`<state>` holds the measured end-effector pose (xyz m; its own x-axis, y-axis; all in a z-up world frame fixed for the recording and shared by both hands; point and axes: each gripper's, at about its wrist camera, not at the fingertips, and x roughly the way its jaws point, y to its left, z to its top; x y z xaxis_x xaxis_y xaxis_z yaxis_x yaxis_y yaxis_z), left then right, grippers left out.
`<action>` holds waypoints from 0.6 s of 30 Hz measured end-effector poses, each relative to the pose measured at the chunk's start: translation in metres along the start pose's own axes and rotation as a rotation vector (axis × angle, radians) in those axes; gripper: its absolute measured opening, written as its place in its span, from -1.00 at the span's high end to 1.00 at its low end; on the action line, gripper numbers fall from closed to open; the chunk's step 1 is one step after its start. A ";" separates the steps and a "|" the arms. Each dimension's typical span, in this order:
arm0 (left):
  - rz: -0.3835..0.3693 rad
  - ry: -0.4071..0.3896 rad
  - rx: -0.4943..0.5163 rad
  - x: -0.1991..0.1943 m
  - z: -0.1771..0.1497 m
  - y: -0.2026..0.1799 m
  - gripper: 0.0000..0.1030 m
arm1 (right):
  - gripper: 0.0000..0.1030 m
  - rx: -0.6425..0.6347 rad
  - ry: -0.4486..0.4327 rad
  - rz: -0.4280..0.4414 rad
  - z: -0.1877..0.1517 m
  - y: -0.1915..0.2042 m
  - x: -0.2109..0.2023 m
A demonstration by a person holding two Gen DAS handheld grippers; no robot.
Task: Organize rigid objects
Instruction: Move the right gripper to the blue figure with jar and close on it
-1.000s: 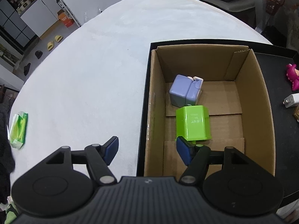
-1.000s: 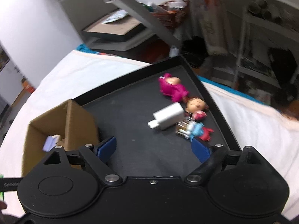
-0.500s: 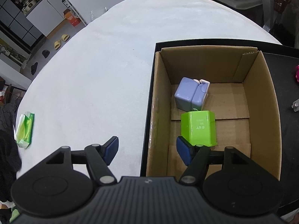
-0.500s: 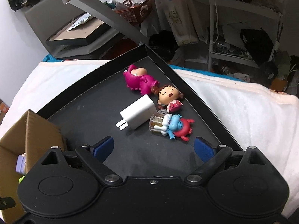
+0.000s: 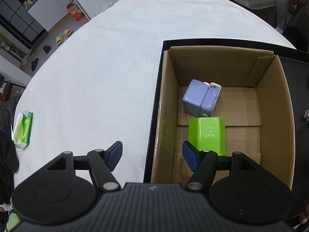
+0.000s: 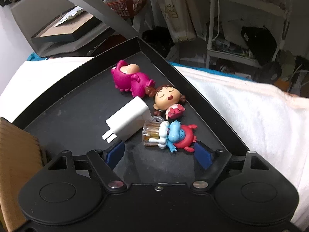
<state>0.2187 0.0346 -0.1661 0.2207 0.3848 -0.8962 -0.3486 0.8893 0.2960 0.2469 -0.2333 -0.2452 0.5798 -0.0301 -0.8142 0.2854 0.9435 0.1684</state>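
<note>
Black tray (image 6: 77, 104): blue-red figurine (image 6: 173, 135) btwn closing right claw (image 6: 160, 153) tips.

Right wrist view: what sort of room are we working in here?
Probably a lived-in home or workshop storage corner, not a tidy lab: a cluttered white shelf rack and a red basket of odds and ends behind the table, and in the left wrist view yellow slippers on the floor.

left gripper (image 5: 152, 156): jaws apart, empty | right gripper (image 6: 159, 153): jaws closing
</note>
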 end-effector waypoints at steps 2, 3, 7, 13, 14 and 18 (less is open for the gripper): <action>-0.004 -0.002 -0.001 -0.001 0.000 0.002 -0.30 | -0.53 -0.019 -0.007 -0.011 0.000 0.003 0.001; -0.007 -0.002 -0.003 -0.001 0.000 0.002 -0.30 | -0.52 -0.028 -0.008 -0.016 0.000 0.005 0.001; -0.015 0.004 -0.005 -0.001 -0.002 0.005 -0.30 | -0.32 -0.076 -0.016 -0.046 0.000 0.009 0.001; -0.026 -0.001 0.003 0.000 -0.005 0.008 -0.30 | -0.14 -0.125 -0.027 -0.065 0.003 0.011 0.002; -0.027 -0.004 0.007 0.000 -0.005 0.008 -0.30 | -0.13 -0.129 -0.026 -0.058 0.003 0.010 0.001; -0.047 -0.011 -0.006 0.000 -0.006 0.011 -0.30 | -0.12 -0.123 0.005 -0.005 0.002 0.010 -0.004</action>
<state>0.2091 0.0426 -0.1649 0.2468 0.3450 -0.9056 -0.3427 0.9052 0.2514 0.2485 -0.2246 -0.2391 0.5745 -0.0332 -0.8178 0.1917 0.9768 0.0951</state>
